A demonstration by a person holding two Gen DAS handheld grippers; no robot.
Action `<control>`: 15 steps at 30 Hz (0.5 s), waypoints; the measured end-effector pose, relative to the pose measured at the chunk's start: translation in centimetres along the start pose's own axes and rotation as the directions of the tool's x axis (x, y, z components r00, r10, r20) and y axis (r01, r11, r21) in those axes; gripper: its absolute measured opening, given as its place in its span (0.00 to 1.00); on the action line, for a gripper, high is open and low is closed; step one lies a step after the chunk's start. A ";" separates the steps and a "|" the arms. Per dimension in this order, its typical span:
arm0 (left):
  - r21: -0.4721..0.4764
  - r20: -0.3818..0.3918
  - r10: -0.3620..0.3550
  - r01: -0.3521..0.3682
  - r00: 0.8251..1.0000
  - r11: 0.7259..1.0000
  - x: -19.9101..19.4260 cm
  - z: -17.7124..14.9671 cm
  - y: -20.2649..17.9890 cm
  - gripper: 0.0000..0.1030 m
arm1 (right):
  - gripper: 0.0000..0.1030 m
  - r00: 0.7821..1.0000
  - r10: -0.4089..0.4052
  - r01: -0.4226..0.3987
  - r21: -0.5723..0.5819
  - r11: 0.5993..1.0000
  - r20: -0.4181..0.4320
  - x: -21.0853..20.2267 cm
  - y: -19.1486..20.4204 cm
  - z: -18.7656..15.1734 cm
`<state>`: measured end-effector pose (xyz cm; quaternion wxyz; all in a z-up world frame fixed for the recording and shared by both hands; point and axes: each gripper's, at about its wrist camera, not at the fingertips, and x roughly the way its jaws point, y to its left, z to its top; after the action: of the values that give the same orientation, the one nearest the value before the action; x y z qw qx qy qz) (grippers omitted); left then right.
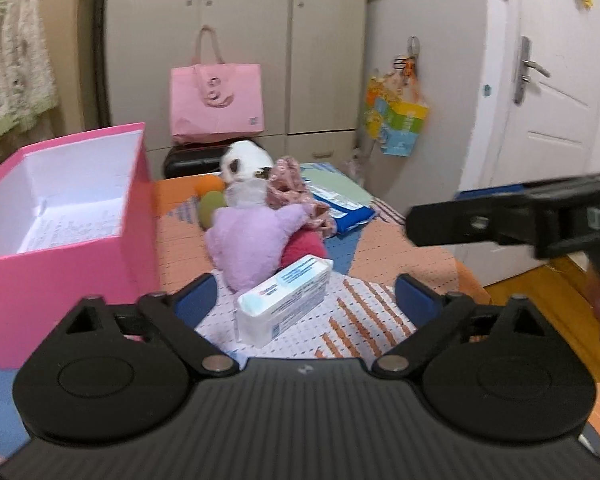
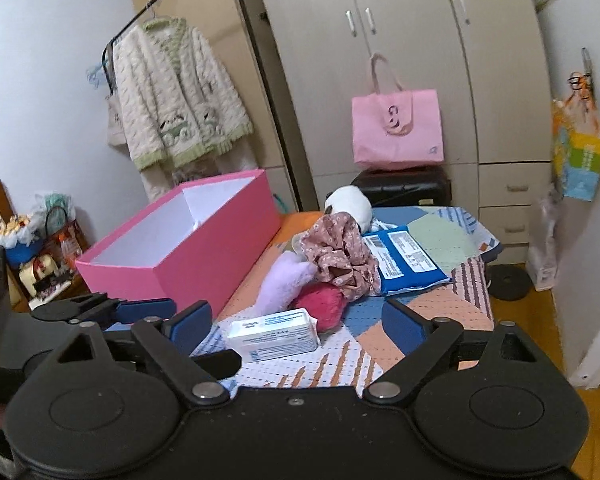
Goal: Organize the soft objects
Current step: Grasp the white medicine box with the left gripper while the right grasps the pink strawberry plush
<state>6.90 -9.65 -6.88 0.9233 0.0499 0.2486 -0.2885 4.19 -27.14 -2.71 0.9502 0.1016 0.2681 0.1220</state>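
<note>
Left tongs [image 1: 306, 298]: spread wide, empty, wipes pack [image 1: 284, 300] sits between them
Right tongs [image 2: 298, 320]: apart, empty
Soft toys [image 1: 248, 240]: piled just beyond
Pink box [image 1: 60, 216]: left
Tip: centre the pack, then squeeze gently

Soft, even indoor light is filling both views, casting only faint shadows. Motion blur is smearing the left wrist view, especially the wardrobe [image 1: 236, 40] and door [image 1: 548, 80]. Fisheye distortion is bending the edges, with corners darkening.

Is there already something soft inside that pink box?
No, the pink box shows only its bare white inside, while the soft toys lie beside it on the bed.
</note>
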 end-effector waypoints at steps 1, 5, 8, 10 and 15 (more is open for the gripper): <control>0.014 -0.017 -0.013 0.013 1.000 1.000 0.6 0.0 0.0 0.81 | 0.88 1.000 0.001 -0.002 -0.006 1.000 -0.008 0.5 -0.1 0.1; -0.022 -0.054 -0.003 0.002 0.999 1.000 2.9 -0.2 0.8 0.73 | 0.87 0.998 0.046 -0.046 -0.003 0.999 -0.032 2.6 -0.8 0.3; 0.002 -0.046 0.040 -0.040 0.998 0.999 4.0 -0.3 0.9 0.72 | 0.87 0.996 0.080 -0.080 -0.010 0.997 -0.043 3.7 -1.0 0.5; 0.039 -0.030 0.071 -0.070 0.997 0.997 4.6 -0.4 0.7 0.72 | 0.85 0.995 0.086 -0.087 -0.026 0.996 -0.050 4.5 -1.2 0.7; 0.062 -0.056 0.051 -0.048 0.997 0.997 5.7 -0.4 1.0 0.51 | 0.63 0.990 0.093 -0.091 0.021 0.996 -0.102 7.5 -2.6 0.8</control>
<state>11.35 -11.63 -10.10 0.9207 0.0920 0.2648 -0.2714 11.29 -27.57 -6.33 0.9276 0.1150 0.3129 0.1685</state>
